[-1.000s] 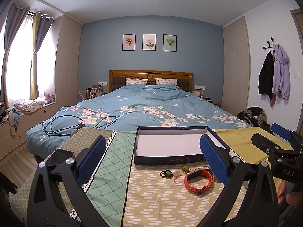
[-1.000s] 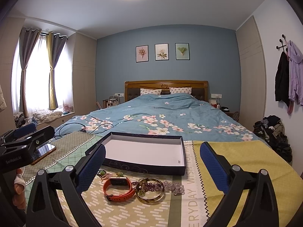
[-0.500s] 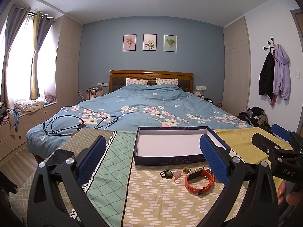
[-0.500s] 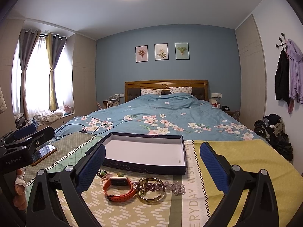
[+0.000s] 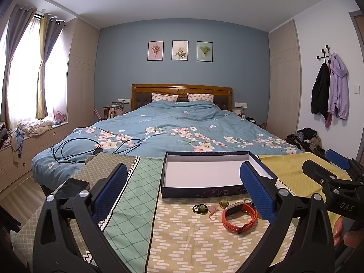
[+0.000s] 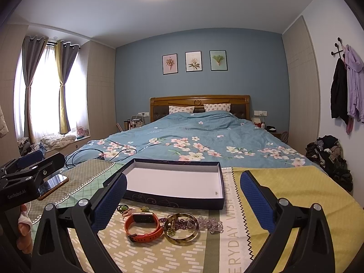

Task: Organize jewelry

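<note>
Both tools are held above a patterned cloth (image 6: 173, 252) spread at the foot of a bed (image 6: 204, 136).

Left gripper (image 5: 186, 191): jaws spread wide, nothing between the blue textured pads (image 5: 111, 191). Right gripper (image 6: 182, 202): jaws equally wide, holding nothing.

Edges and room: a shallow rectangular box (image 6: 175, 179), dark outer walls and white floor, lies at 12 o'clock from both grippers. Its near wall runs just beyond the jewelry. Bare cloth extends toward 6 o'clock between each pair of fingers. A phone (image 6: 53, 185) lies at 9 o'clock near the cloth's left edge, well apart from the jewelry.

Jewelry, in the right view: an orange band watch (image 6: 143, 226) at 6 o'clock of the box; a glossy mottled bangle (image 6: 180, 228) touching it on the right; purple beads (image 6: 182, 221) across the bangle; clear faceted beads (image 6: 210, 223) at 3 o'clock. Small green pieces (image 6: 124, 208) and a pink item (image 6: 127, 212) lie at 10 o'clock of the watch; their type cannot be told.

Hidden: in the left view, the right pad covers the bangle and beads; only the watch (image 5: 240, 216) and small pieces (image 5: 200, 208) show.
</note>
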Demonstrator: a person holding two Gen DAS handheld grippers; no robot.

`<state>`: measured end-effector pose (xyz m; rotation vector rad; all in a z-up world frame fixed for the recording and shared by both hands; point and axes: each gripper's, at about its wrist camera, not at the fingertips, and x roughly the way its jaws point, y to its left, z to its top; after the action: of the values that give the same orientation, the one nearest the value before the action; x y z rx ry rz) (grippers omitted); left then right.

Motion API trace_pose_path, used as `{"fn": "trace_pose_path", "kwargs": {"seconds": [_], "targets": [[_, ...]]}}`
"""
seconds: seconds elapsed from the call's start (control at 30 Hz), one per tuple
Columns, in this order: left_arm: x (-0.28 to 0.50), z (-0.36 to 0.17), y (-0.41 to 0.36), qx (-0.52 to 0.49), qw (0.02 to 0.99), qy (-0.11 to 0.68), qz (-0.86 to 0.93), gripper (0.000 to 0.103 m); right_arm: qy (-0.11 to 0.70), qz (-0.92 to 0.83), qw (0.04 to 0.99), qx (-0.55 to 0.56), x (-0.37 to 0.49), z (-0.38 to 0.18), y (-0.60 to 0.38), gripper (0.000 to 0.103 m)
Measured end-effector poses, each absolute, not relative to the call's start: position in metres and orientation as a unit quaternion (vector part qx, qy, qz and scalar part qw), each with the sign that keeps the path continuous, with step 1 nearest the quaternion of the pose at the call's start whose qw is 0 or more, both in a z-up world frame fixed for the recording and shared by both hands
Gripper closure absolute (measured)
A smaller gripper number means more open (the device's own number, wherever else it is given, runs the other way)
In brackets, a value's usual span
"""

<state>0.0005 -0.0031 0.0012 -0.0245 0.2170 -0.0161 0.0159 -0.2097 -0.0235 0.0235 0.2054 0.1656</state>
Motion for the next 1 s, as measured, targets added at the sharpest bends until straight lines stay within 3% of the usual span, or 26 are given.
{"fn": "trace_pose_path", "kwargs": {"seconds": [1.0], "targets": [[0.0016,-0.0026,-0.0038,-0.012,0.994,0.111,-0.006,0.006,0.105,0.083,0.991,0.016,0.0175,-0.0238,-0.2124,0.007]]}}
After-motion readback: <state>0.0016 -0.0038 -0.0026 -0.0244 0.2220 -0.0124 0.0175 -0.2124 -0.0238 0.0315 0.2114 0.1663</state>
